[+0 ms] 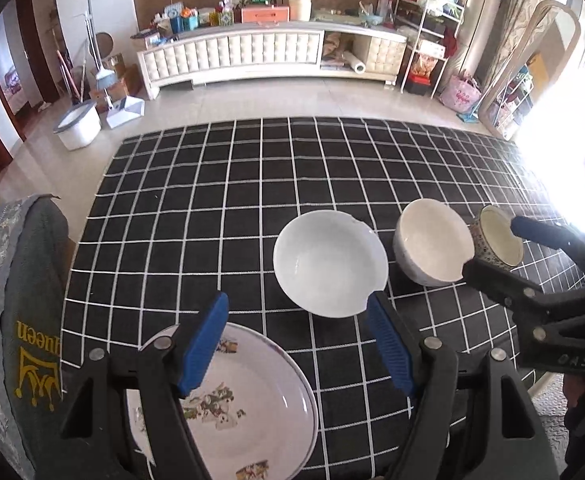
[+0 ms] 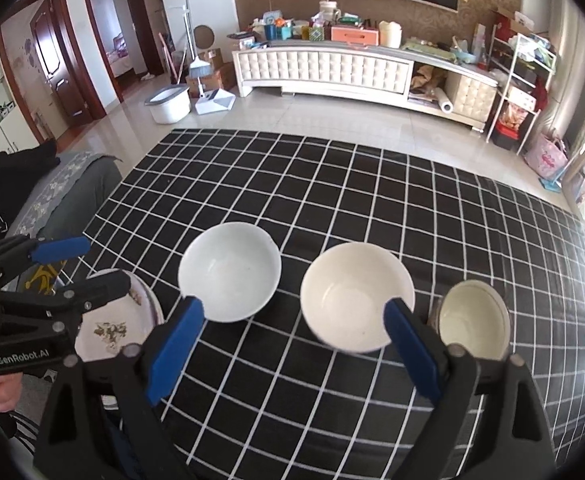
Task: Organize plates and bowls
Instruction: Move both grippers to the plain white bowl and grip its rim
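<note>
Nesting should start from the patterned plate [image 1: 252, 392] at the near-left of the checked surface [image 1: 212, 208], then the white bowl [image 2: 228, 270], cream bowl [image 2: 356, 296] and small patterned bowl [image 2: 474, 320] alongside. Left claw [image 1: 298, 344] and right claw [image 2: 292, 344] both gape wide, empty; seize rims squarely.

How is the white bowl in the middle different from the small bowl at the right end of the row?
The white bowl is wider than the small bowl. The white bowl is plain white outside; the small bowl has a dark speckled pattern outside and a cream inside. Both stand upright and empty on the checked cloth.
</note>
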Available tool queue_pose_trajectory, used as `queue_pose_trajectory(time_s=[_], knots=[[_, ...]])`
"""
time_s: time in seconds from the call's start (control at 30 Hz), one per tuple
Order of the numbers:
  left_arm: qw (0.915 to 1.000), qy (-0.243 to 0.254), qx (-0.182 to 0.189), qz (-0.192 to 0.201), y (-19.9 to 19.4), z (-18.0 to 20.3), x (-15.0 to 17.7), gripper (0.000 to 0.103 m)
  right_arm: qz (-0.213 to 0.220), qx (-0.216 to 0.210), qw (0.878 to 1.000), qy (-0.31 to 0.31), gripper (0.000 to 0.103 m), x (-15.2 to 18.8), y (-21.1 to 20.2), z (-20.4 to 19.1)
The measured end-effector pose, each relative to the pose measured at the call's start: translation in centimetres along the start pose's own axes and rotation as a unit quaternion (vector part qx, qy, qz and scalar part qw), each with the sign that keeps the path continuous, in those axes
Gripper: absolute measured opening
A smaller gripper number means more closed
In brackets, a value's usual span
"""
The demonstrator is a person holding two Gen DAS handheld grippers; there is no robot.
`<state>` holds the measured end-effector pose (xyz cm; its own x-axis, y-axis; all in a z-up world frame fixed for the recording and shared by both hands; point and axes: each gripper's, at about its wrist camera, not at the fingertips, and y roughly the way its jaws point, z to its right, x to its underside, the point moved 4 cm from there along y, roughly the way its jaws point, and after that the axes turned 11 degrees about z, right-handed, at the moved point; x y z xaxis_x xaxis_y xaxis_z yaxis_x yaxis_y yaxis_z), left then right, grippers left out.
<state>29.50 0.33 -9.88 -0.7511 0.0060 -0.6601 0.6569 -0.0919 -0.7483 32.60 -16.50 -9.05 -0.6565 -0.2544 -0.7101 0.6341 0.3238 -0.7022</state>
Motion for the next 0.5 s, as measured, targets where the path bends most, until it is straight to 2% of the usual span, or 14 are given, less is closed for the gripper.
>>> queue_pose_trajectory(time_s=[0.07,0.23,0.37,0.43,0.5], knots=[[0.9999,-0.001,0.008,-0.009,1.1,-0.2,-0.1,0.063,-0.011,-0.002,1.0,-0.01,0.08,-0.1,1.1,0.0],[0.9986,-0.009,0.014,-0.051,4.1,-0.8,0.0,0.032,-0.036,-0.029,0.999,-0.011,0.067,-0.3,3.9,0.0],[0.9972,-0.017,0.018,-0.07,6.1,-1.4,0.1,0.032,-0.05,-0.034,0.998,-0.025,0.065,-0.2,6.1,-0.2],[0.9967,-0.018,0.014,-0.078,6.8,-1.6,0.4,0.032,-0.058,-0.032,0.997,-0.028,0.058,-0.2,7.2,-0.3],[0.9959,-0.023,0.013,-0.087,7.8,-1.9,0.4,0.032,-0.062,-0.035,0.997,-0.028,0.055,-0.2,8.0,-0.3]])
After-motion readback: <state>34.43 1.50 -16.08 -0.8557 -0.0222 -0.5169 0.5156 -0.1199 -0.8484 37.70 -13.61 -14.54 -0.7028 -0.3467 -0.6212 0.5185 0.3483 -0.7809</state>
